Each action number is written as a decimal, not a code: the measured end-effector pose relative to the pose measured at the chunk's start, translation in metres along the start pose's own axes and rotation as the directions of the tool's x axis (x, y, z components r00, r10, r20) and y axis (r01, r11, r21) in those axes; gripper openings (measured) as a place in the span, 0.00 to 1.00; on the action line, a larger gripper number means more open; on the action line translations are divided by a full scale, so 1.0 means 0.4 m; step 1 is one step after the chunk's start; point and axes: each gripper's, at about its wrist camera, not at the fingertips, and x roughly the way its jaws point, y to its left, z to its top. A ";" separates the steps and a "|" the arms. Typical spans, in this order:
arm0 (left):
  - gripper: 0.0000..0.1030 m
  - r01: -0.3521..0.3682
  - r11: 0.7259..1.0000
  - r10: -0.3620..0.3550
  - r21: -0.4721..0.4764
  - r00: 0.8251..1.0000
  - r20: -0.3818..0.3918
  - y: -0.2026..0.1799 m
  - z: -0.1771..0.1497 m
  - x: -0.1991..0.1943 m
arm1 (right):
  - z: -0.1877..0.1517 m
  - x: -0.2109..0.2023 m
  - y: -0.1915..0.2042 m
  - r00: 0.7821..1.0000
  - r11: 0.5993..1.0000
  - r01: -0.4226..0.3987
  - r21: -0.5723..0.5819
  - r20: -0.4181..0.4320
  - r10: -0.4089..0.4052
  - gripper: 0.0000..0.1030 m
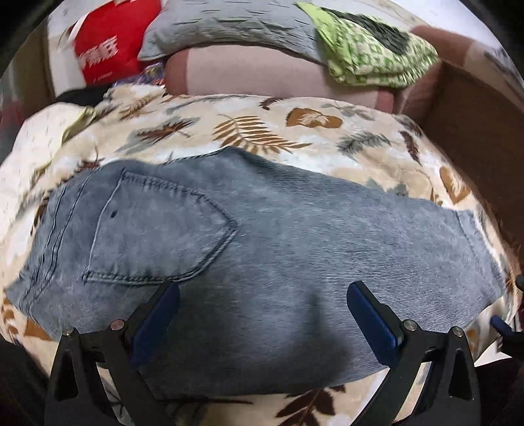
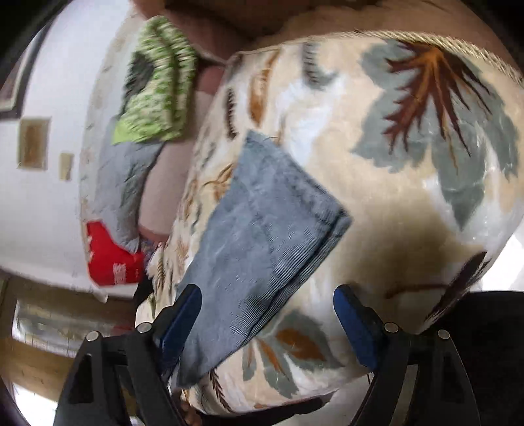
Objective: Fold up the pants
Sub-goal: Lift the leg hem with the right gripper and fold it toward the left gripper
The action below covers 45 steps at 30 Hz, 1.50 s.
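Grey-blue jeans lie folded flat on a cream blanket with a leaf print, back pocket facing up at the left. My left gripper is open, its blue pads spread wide just above the near part of the jeans, holding nothing. In the right wrist view the leg-end part of the jeans lies on the blanket. My right gripper is open over that edge, its left pad over the denim, its right pad over the blanket.
Behind the blanket lie a pink cushion, a grey pillow, a green patterned cloth and a red bag. A brown box wall stands at the right. A white wall shows in the right wrist view.
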 end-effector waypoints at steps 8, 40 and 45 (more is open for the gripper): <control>0.99 0.058 0.992 -0.055 -0.113 0.998 0.025 0.120 -0.012 -0.006 | 0.058 0.035 0.009 0.996 0.996 0.074 0.058 0.053 -0.077 0.83; 0.99 -0.030 0.975 0.044 0.219 0.997 -0.057 -0.245 0.077 0.123 | 0.074 0.022 -0.014 0.984 0.986 0.165 -0.002 0.065 -0.165 0.32; 1.00 -0.079 0.926 0.129 0.368 0.985 -0.113 -0.276 0.035 0.213 | 0.076 0.024 -0.015 0.979 0.983 0.182 0.034 0.082 -0.185 0.38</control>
